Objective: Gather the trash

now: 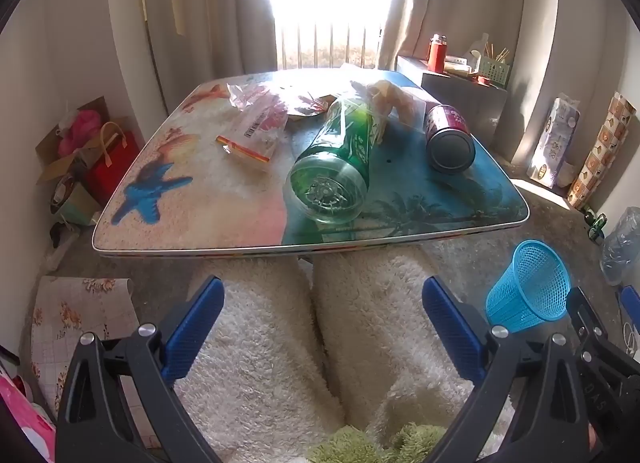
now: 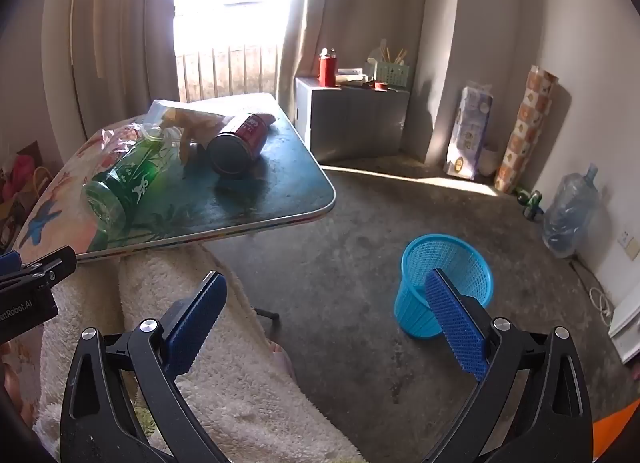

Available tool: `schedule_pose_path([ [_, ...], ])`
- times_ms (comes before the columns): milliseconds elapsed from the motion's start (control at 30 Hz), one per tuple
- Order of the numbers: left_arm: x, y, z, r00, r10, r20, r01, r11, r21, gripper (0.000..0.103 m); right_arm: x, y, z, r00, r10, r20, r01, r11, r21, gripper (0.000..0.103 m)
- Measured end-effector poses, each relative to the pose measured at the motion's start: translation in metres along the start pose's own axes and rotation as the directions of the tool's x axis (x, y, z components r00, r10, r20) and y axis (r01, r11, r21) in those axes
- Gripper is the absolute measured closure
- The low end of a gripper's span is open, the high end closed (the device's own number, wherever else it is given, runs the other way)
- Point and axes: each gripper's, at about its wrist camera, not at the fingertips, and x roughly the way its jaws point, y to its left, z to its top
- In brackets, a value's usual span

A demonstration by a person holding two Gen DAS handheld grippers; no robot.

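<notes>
On a low table (image 1: pixel 248 231) printed with a beach scene, beside a sunlit window, the litter we are gathering lies spread out: a green plastic bottle (image 1: pixel 334 167) on its side near the front edge, base toward us; a dark red drink can (image 1: pixel 448 139) also toppled, just to its right; a clear plastic wrapper (image 1: pixel 256 119) with a red and yellow strip to the left; and a bag of pale snack pieces (image 1: pixel 394 101) behind the bottle's neck. We hold our left gripper (image 1: pixel 322 327) low over fleece-covered knees, short of the table, blue pads spread wide apart and gripping nothing. Our right gripper (image 2: pixel 328 323) hangs out over the bare concrete floor, its pads likewise well apart and empty; its right pad overlaps the blue mesh wastebasket (image 2: pixel 448 275), which stands upright on the floor well away from the table. Against the far wall lean a wallpaper roll (image 2: pixel 524 127) and a water jug (image 2: pixel 568 211).
</notes>
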Motion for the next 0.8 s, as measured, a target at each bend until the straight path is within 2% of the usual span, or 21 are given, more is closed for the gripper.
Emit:
schedule_pose_path([
  [800, -0.0012, 0.0024, -0.0025, 1.000, 0.005, -0.009, -0.005, 1.000, 0.005, 0.006, 0.0026, -0.0046, -0.0029, 1.000, -0.002, 0.002, 0.002, 1.000, -0.004, 0.008],
])
